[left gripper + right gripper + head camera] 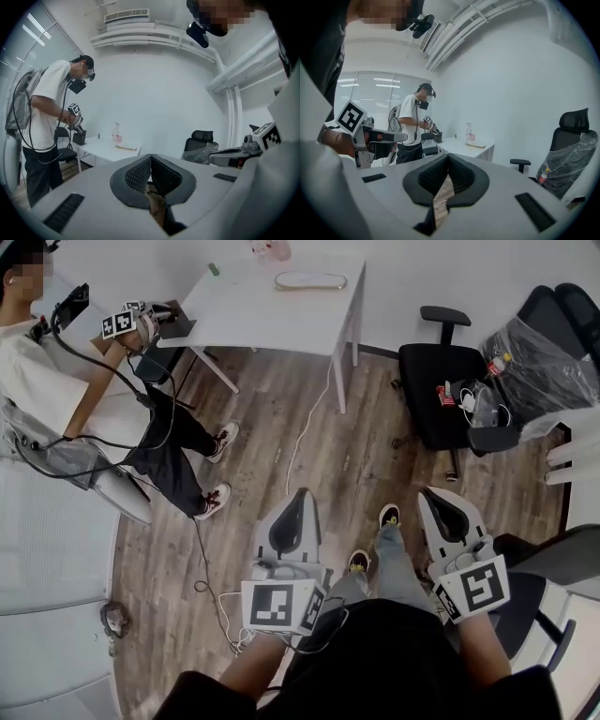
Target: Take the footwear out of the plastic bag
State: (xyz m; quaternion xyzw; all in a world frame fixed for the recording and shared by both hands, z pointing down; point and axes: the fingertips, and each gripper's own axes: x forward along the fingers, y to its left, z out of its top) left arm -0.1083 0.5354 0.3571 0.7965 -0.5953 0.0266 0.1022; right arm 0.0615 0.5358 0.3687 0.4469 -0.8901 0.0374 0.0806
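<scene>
Bottle (500, 363) by plastic-wrapped chair (553, 334)

Even, cool, bright light fills the room, probably from the ceiling strips (38, 24) and the blinded window (375, 86). Shadows on the wood floor (375, 456) are faint. Both gripper views bend strongly toward the edges, darken at the corners, and look soft up close.

The plastic bag (310, 280) lies flat on the white table (253, 320), near its far edge, with its long side across the view; it shows as a slim, pale oval with a yellowish rim; the footwear (298, 280) seems to be inside it, not yet taken out; its shape is too small to make out.
</scene>
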